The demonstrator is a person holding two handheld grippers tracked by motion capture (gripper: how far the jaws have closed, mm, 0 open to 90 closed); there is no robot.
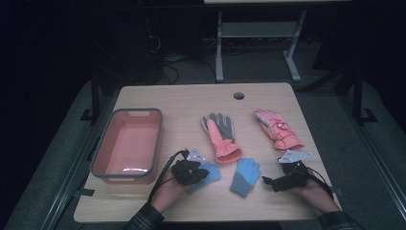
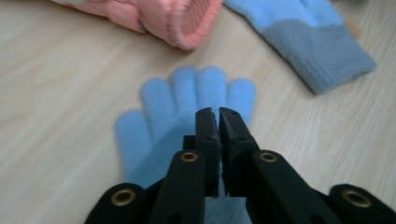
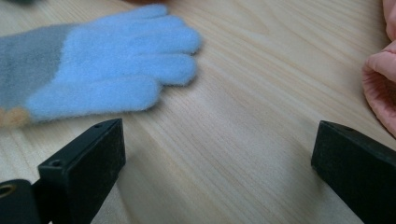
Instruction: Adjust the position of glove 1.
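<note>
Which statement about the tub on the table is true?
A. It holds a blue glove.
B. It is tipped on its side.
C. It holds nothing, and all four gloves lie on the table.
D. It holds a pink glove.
C: in the high view the tub stands upright with a bare floor, while two blue gloves and two pink gloves lie on the table.
</note>
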